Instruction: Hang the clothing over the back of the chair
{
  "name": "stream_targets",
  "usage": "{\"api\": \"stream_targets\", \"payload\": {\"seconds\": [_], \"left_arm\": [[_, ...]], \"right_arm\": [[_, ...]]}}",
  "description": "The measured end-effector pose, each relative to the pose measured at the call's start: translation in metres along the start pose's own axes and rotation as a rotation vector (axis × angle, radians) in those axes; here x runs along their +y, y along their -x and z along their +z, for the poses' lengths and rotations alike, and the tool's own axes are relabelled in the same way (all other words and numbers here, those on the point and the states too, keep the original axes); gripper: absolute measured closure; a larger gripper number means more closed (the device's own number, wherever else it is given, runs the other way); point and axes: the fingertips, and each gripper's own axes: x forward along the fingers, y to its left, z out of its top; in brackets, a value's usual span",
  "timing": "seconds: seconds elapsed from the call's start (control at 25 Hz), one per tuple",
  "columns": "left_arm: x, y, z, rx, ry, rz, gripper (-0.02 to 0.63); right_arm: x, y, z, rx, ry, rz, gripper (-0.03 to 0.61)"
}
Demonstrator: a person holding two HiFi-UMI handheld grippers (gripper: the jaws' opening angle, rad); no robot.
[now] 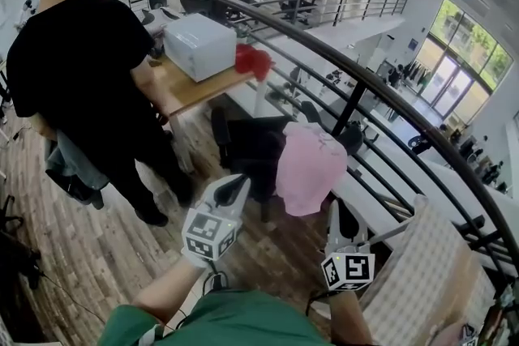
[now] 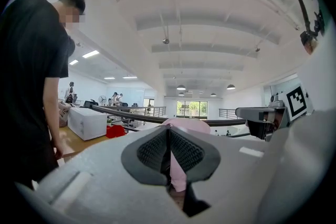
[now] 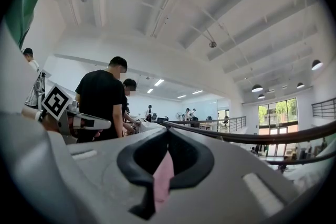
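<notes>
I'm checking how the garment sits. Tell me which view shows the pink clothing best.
Head view: the pink clothing shows whole against the dark chair. The gripper views show only pink bits at their jaws.

Bright daylight from tall windows point(image 1: 464, 61); strong fisheye warping at edges.

Pink clothing point(image 1: 310, 166): light pink, soft, bunched up. It is draped over the right part of the chair back, w/ most of the fabric hanging down. A pink strip is seen pinched btw the closed jaws of left gripper point(image 2: 169, 136) & right gripper point(image 3: 167, 136). Chair point(image 1: 247, 146): black, upright, partly covered by the garment, set by the railing point(image 1: 357, 85), just beside the table point(image 1: 195, 89).
</notes>
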Motion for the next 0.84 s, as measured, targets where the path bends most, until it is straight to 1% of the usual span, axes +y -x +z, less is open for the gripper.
{"api": "stream_targets", "payload": {"seconds": [0.52, 0.84], "left_arm": [[0.001, 0.002, -0.013, 0.021, 0.027, 0.010, 0.583], [0.003, 0.011, -0.012, 0.032, 0.038, 0.016, 0.583]], "right_arm": [[-0.001, 0.003, -0.009, 0.022, -0.001, 0.001, 0.575], [0.006, 0.007, -0.005, 0.025, -0.007, 0.004, 0.575]]}}
